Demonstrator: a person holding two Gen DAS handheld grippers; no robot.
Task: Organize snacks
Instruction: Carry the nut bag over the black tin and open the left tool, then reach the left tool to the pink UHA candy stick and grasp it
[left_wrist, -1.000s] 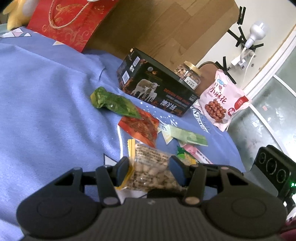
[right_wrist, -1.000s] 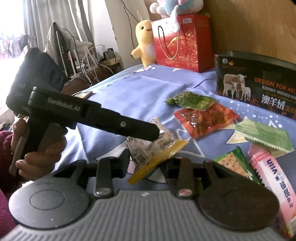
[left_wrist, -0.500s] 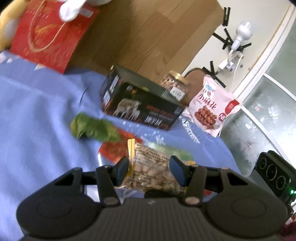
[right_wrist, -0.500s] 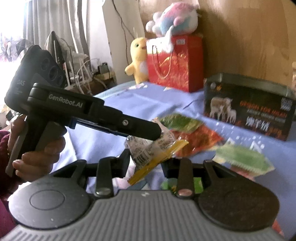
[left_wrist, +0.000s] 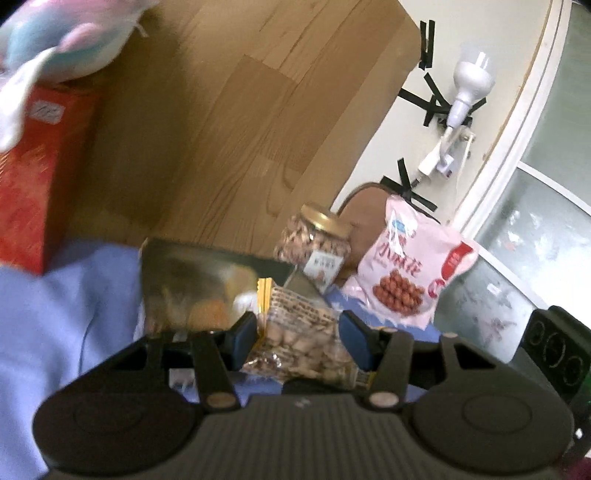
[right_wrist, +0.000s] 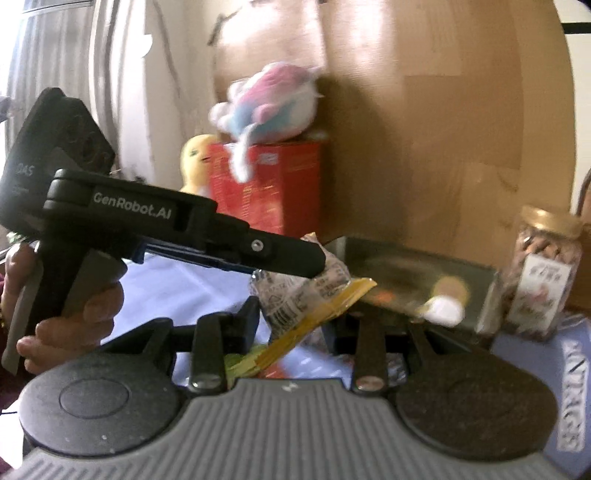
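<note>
A clear packet of nuts with a yellow sealed edge (left_wrist: 295, 321) hangs in the air, and both grippers hold it. My left gripper (left_wrist: 297, 338) is shut on its sides, blue pads pressing the film. In the right wrist view, the same packet (right_wrist: 295, 295) runs between the fingers of my right gripper (right_wrist: 295, 321), which is shut on its yellow end. The left gripper (right_wrist: 317, 262) reaches in from the left, held by a hand (right_wrist: 74, 314), its tip on the packet's top. Just beyond the packet lies a dark tin box (left_wrist: 207, 280), blurred.
A nut jar with a gold lid (left_wrist: 317, 243) and a pink snack bag (left_wrist: 410, 273) stand behind the tin. A red gift bag (right_wrist: 266, 184) with a plush toy (right_wrist: 269, 103) on top sits against the wooden headboard. Blue bedsheet (left_wrist: 55, 314) lies below.
Both grippers have risen together with the packet and moved toward the tin box. The loose snacks on the sheet have dropped out of sight below.
</note>
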